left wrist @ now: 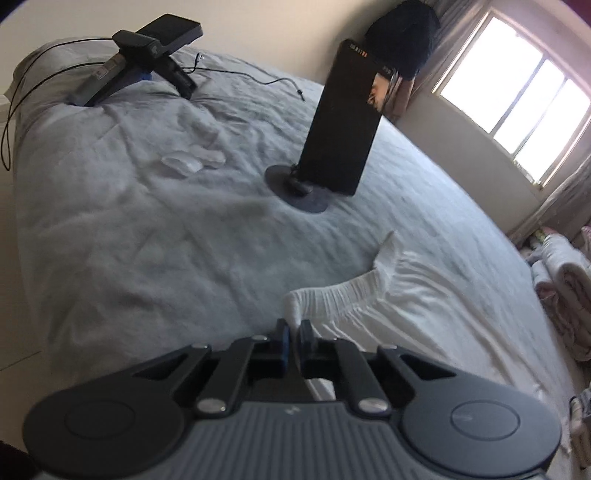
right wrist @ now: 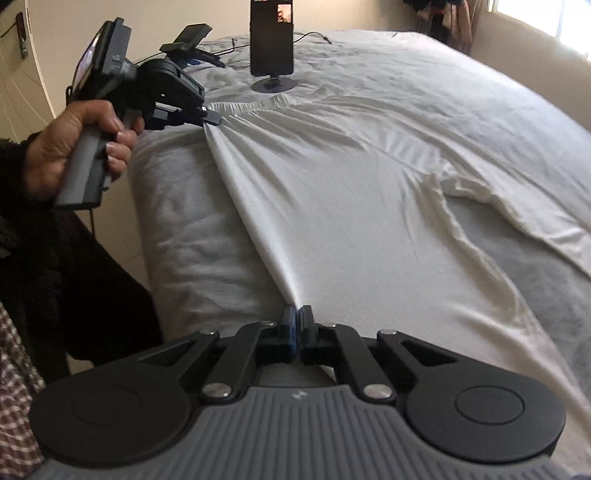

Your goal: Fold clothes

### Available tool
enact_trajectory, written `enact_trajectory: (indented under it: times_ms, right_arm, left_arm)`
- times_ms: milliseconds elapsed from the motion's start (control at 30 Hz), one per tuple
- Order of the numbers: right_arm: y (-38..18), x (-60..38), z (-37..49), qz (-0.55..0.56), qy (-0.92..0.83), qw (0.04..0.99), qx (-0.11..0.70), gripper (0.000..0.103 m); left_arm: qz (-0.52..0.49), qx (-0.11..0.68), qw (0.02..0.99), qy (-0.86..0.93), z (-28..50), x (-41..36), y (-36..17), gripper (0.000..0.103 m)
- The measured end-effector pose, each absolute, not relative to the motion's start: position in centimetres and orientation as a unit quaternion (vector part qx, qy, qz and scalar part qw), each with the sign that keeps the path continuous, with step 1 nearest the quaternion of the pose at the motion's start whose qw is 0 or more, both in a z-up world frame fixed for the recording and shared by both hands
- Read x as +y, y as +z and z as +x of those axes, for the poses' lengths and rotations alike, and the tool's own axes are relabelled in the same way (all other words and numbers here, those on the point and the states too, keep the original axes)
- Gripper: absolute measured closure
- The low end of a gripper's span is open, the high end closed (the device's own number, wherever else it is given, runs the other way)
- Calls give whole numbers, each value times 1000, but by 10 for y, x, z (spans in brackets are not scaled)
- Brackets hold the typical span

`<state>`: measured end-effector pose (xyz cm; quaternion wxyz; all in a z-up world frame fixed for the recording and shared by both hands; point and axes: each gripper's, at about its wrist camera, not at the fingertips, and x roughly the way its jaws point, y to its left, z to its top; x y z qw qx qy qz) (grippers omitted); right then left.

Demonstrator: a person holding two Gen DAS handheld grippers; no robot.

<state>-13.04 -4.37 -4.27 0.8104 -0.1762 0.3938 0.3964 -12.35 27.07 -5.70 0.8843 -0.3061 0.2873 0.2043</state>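
White trousers (right wrist: 351, 192) lie flat on the grey bed (right wrist: 177, 206), with the left tongs (left wrist: 294, 328) and the right tongs (right wrist: 296, 314) each pinched tight on the waistband edge.

Grey-covered bed (left wrist: 147, 229) against cream wall (left wrist: 258, 33) — bright window (left wrist: 517, 99) beyond.

No legible text, phone (left wrist: 338, 122) screen marks blurred
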Motion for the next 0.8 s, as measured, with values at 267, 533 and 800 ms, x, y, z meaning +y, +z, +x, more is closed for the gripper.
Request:
enact_trajectory:
  times_ms: [267,533,800]
  right_arm:
    - [-50,-37,-136,-201,392,813,381,90]
    - [-41,-70,-139,-157,374,832,377,68]
    - [-40,-139,-148,-86,302,867,387,68]
  left_arm:
    - [-230,302,901,208,-118,256,-58,93]
    - [-179,277,918,222,-125,252,-39,45]
    - [-113,269,952,90,-121,202,-23,36]
